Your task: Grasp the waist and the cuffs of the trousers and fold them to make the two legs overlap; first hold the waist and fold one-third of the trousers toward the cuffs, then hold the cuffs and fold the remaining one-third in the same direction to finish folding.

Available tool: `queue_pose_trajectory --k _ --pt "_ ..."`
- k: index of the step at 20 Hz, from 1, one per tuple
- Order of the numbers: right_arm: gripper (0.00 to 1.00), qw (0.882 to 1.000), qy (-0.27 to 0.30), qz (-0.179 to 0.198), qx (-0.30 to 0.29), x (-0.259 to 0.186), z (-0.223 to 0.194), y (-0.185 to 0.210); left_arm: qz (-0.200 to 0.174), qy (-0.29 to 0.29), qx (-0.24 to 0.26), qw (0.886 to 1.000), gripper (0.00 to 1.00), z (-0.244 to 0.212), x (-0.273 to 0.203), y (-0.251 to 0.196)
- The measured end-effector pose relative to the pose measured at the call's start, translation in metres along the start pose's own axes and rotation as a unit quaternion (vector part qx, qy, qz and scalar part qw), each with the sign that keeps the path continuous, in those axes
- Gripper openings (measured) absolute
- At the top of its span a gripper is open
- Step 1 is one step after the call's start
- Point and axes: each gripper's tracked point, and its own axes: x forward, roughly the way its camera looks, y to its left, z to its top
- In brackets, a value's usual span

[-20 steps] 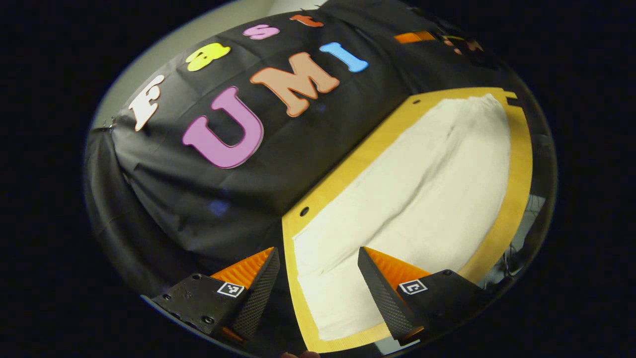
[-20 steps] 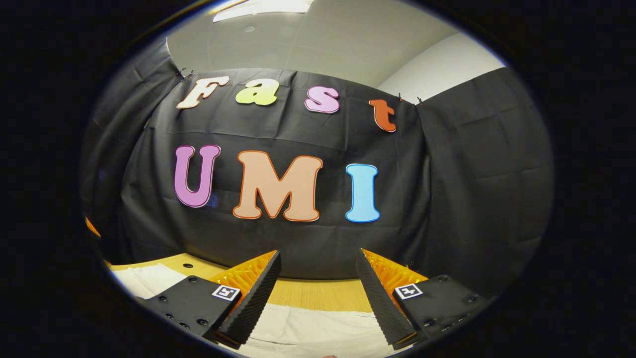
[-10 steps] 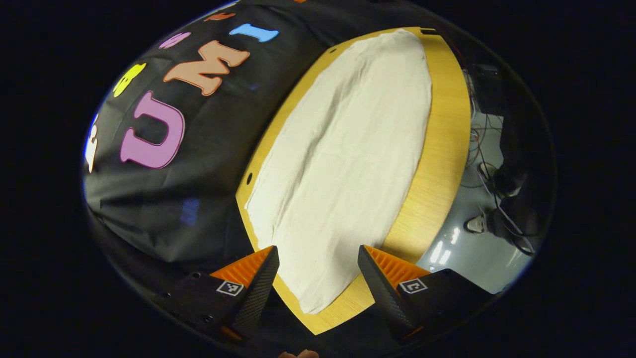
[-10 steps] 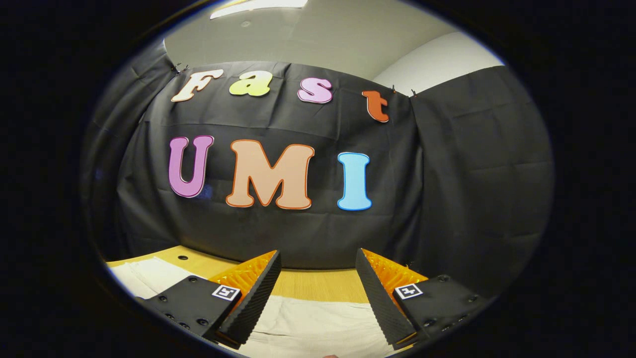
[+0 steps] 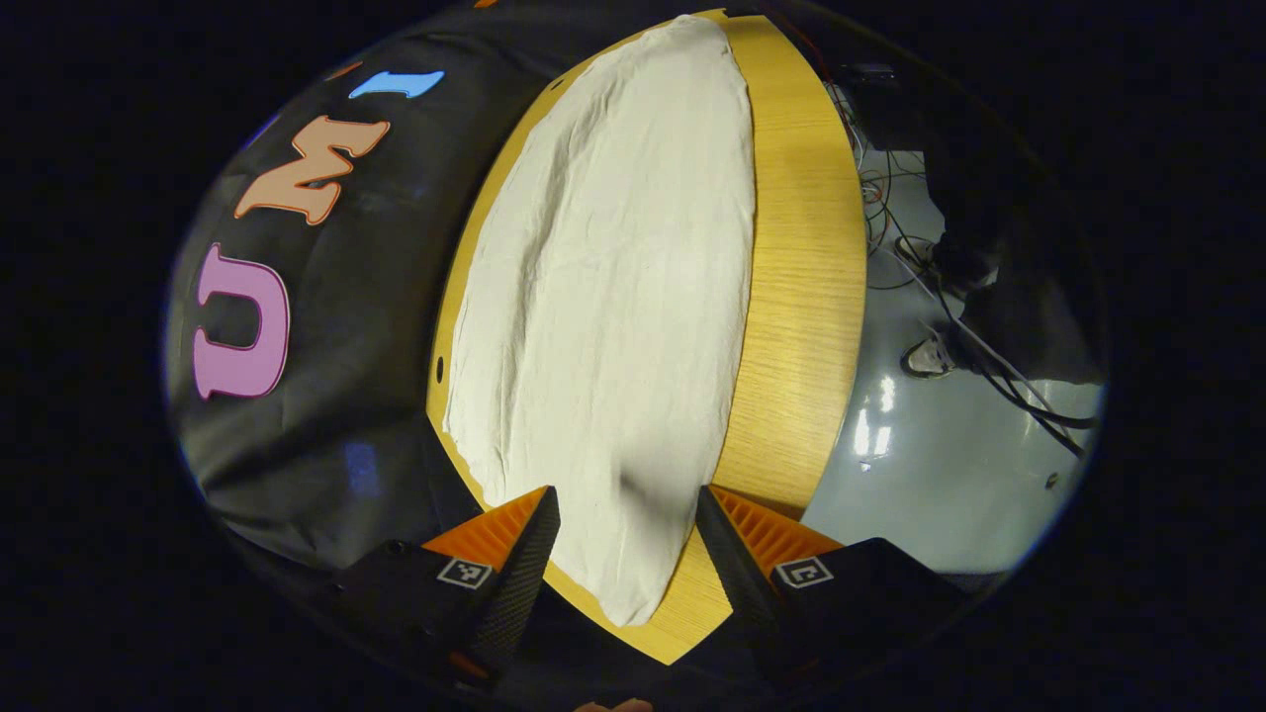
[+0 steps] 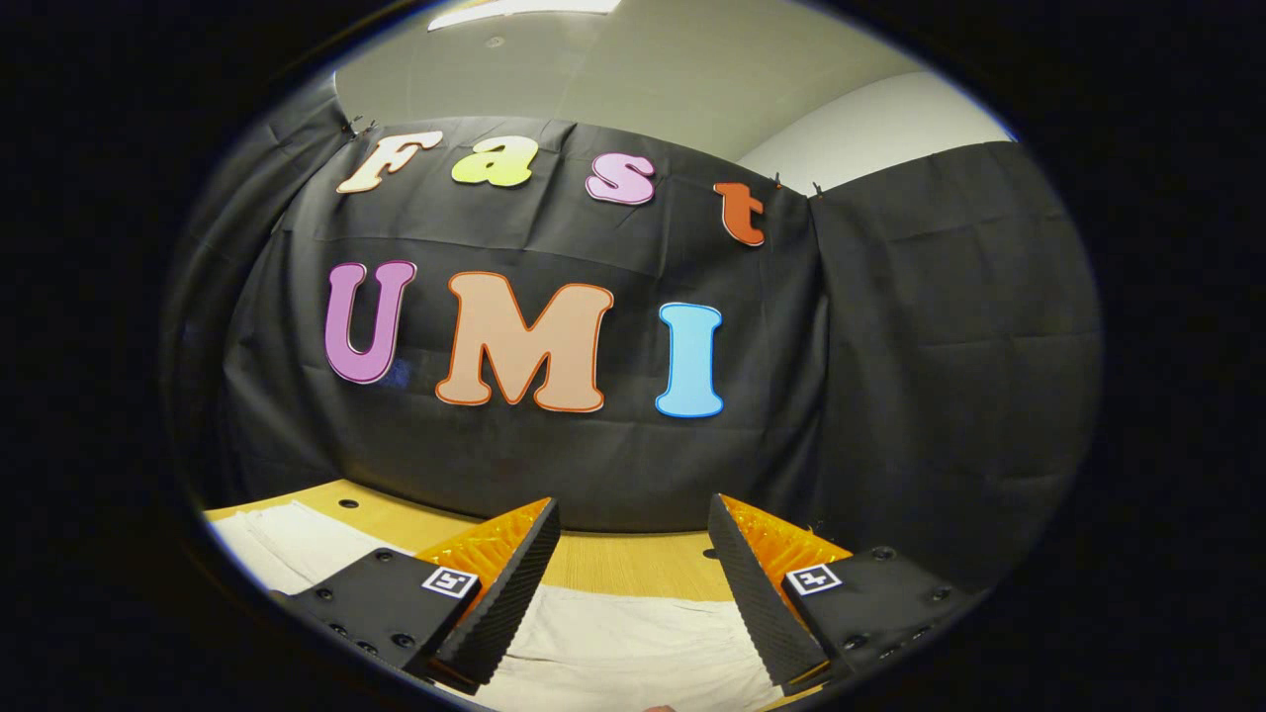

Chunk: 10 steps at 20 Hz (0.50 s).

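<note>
On the desk (image 5: 806, 297) the trousers (image 5: 613, 297) lie flat, one end between my left tongs (image 5: 621, 539); both left and right tongs (image 6: 633, 564) are wide, empty. I should lower and pinch both layers near the edge.

Brightness: moderate indoor light, even in both views; the black cloth wall (image 6: 890, 396) swallows most of it.
Light source: a bright ceiling panel (image 6: 524, 10) at the top edge of the right gripper view.
Glare: white reflections on the glossy grey floor (image 5: 875, 425) in the left gripper view.
Shadows: a soft dark patch on the cream fabric trousers (image 5: 613, 297) near the gripper fingers.
Distortion: strong fisheye; the light wooden counter (image 5: 801, 277) bows into an arc.
Focus: centres sharp, rims dim and soft.
</note>
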Motion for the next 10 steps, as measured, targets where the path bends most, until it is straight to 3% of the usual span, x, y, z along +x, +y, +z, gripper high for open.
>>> queue_pose_trajectory --k 7,9,10 --pt "0.97 1.000 0.007 -0.008 -0.010 -0.001 -0.005 -0.008 -0.022 0.018 0.001 1.000 0.81 0.002 0.021 0.013" --pt "0.97 1.000 0.008 -0.007 -0.016 0.000 -0.006 -0.010 -0.034 0.025 -0.001 0.999 0.62 0.002 0.025 0.008" --pt "0.97 1.000 0.009 -0.007 -0.020 0.000 -0.008 -0.011 -0.041 0.030 -0.002 0.999 0.47 0.001 0.025 0.004"
